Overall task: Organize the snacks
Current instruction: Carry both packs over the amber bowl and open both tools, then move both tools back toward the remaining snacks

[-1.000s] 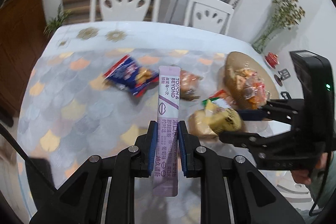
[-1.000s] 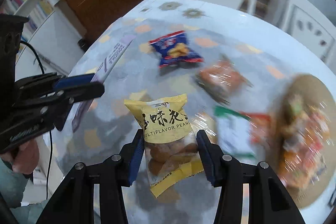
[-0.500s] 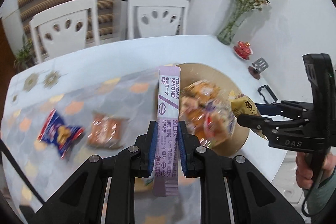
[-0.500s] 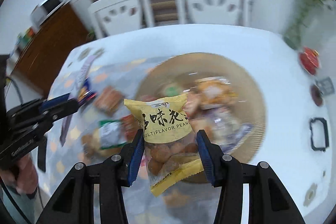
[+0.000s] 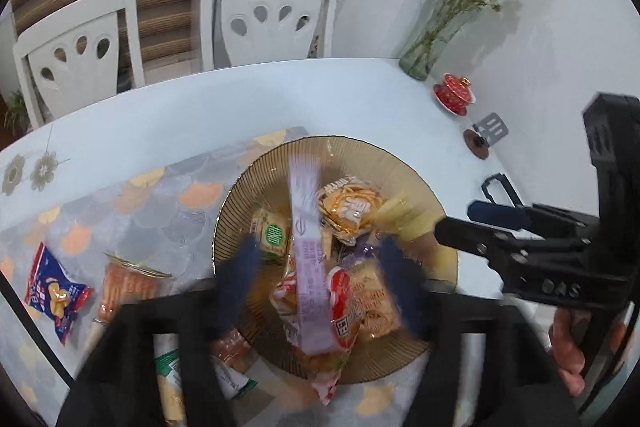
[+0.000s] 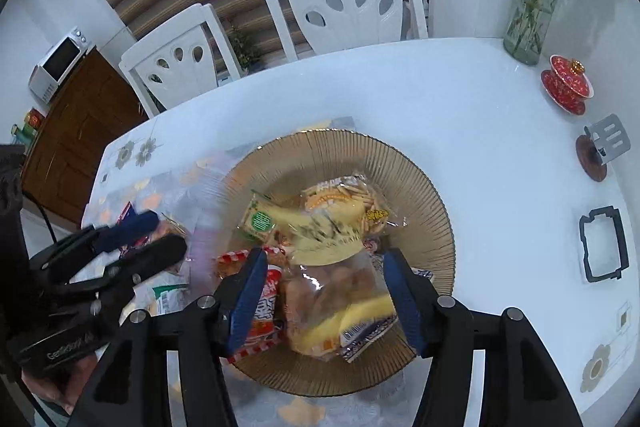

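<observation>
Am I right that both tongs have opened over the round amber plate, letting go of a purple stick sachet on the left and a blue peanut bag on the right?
Nearly. The peanut bag between the right tongs is yellow, not blue, as the right wrist view shows. Otherwise yes: both tongs have just been opening over the amber plate, and the left tongs have let go of the purple stick sachet.

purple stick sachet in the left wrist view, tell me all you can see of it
The long, narrow pale purple stick sachet looks like glossy plastic film with darker print, too motion-blurred to read. It runs lengthwise away from the camera, between the left gripper's wide-open blue pads, which do not touch it, over the wrapped snacks in the ribbed amber plate.
</observation>
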### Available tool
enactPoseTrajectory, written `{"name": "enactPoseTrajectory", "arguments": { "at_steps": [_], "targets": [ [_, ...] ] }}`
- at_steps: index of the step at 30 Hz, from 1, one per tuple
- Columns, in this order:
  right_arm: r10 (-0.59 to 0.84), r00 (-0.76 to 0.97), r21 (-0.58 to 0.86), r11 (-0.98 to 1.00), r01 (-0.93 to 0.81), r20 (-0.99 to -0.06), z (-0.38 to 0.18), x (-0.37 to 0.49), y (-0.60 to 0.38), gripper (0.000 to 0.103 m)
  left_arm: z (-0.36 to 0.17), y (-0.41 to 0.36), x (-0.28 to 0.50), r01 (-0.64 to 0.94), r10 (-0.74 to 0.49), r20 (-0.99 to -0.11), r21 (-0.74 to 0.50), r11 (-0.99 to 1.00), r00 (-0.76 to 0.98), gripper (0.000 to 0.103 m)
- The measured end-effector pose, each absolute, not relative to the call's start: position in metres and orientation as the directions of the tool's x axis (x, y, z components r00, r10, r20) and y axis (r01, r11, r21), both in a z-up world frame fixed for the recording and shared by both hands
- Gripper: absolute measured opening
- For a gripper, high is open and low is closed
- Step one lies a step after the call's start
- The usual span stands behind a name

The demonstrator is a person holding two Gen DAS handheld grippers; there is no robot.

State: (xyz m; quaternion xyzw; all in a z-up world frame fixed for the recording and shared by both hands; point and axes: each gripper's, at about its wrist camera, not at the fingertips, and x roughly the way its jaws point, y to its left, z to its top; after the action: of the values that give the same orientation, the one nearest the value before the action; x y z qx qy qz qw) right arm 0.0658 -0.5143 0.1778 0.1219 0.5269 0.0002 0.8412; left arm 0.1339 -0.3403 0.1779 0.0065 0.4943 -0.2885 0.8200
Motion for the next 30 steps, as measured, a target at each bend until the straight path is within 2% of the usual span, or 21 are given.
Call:
{"name": "enactPoseTrajectory", "arguments": {
  "at_steps": [8,13,22,30],
  "targets": [
    [0.158,0.417,0.227,0.966,0.121,-0.895,0.169,0.053,-0.519,0.058,0.176,-0.305,0.126,0.425,-0.489,-0.804,-0.334,0.842,0.338,0.069],
    [0.207,0.400,0.258,0.963,0.078,-0.893,0.168,0.044,-0.499,0.058,0.173,-0.255,0.116,0.345,-0.452,-0.815,-0.332,0.878,0.362,0.069],
    [0.276,0.393,0.256,0.961,-0.104,-0.877,0.182,0.034,-0.412,0.058,0.173,-0.142,0.098,0.203,-0.371,-0.825,-0.312,0.928,0.426,0.069],
    [0.317,0.304,0.262,0.942,-0.209,-0.898,0.160,0.024,-0.328,0.058,0.148,-0.074,0.088,0.109,-0.347,-0.847,-0.332,0.937,0.403,0.069]
  ]
}}
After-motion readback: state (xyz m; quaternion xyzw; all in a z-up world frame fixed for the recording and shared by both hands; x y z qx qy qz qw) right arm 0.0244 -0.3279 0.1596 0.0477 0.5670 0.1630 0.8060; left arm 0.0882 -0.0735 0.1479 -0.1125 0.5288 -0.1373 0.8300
